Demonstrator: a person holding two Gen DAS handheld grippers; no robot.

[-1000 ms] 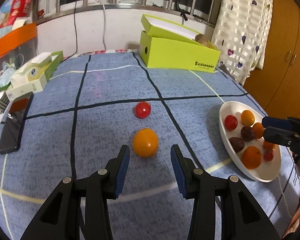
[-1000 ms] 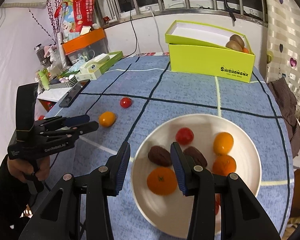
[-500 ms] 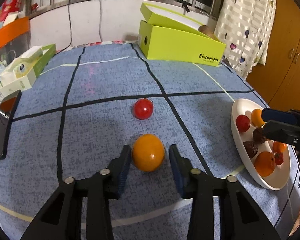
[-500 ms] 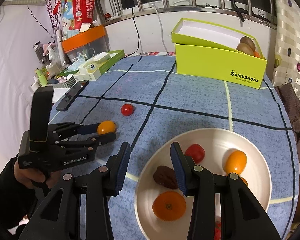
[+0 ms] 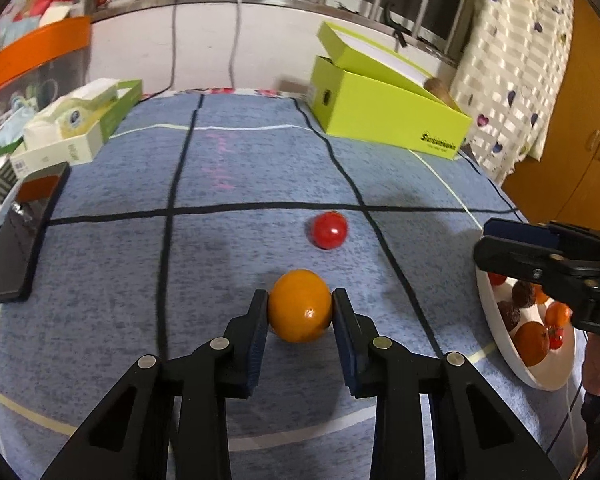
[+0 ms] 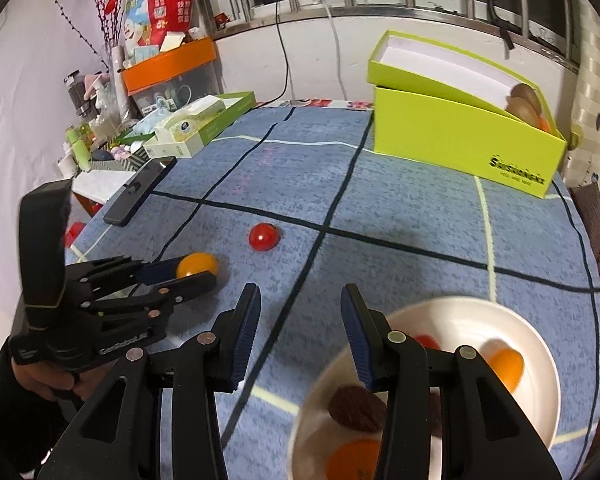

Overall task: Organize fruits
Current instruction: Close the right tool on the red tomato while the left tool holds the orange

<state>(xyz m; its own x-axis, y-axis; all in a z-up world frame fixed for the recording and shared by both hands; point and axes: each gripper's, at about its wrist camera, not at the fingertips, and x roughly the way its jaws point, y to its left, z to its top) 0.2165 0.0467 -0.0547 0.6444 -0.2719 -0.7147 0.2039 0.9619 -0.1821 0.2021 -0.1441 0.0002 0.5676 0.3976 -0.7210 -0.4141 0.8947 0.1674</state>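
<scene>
An orange (image 5: 300, 306) lies on the blue cloth, and my left gripper (image 5: 300, 300) is shut on it, with a pad pressing each side. In the right wrist view the same gripper (image 6: 196, 270) holds the orange (image 6: 198, 264) at the left, in a person's hand. A red tomato (image 5: 329, 230) (image 6: 263, 237) sits just beyond it. My right gripper (image 6: 300, 308) is open and holds nothing, over the cloth beside the left rim of the white plate (image 6: 472, 304). The plate (image 5: 540, 382) holds several fruits. My right gripper (image 5: 486, 242) is also seen at the right of the left wrist view.
A lime-green open box (image 6: 460, 140) with kiwis stands at the back right. A black phone (image 5: 24, 236) lies at the left edge, and a tissue box (image 5: 76, 128) sits behind it. Shelves with clutter stand left of the table, and a wooden cabinet stands to the right.
My left gripper went forward around the orange and closed on it. My right gripper slid left, from over the plate to the cloth at its rim.
</scene>
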